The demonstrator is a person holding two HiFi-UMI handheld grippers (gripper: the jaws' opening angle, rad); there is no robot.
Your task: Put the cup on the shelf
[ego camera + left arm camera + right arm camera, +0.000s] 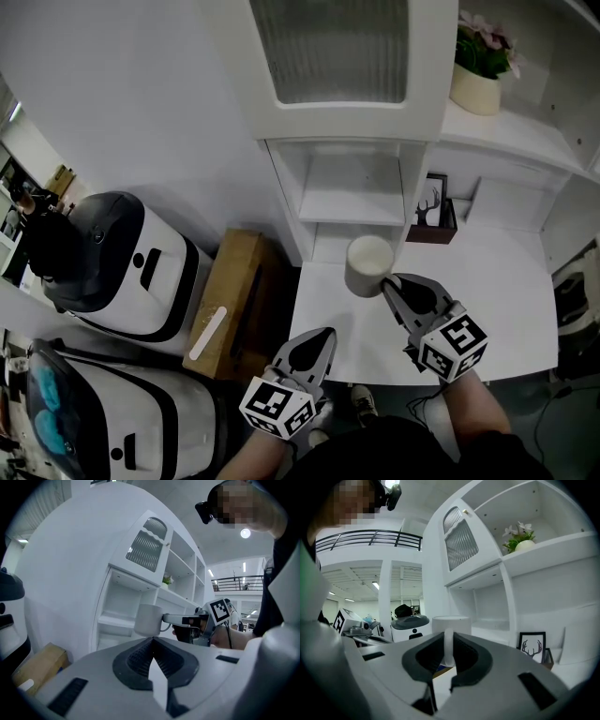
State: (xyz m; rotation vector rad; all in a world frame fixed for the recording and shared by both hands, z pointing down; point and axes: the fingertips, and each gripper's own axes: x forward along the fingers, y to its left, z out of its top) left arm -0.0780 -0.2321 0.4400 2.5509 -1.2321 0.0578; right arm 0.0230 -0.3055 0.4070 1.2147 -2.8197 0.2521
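White cup (368, 265): I see right hand-held gripper (392, 284) clamped on its handle, shelf (352, 202) at 12 o'clock. Left hand-held gripper (325, 337) closed, empty.

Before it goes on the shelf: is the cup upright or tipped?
Upright: the cup has a level rim, its handle vertical in the right gripper.

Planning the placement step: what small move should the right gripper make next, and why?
Probably carry the cup forward toward the open shelf: the right gripper is shut on its handle, and the cup is just short of that shelf.
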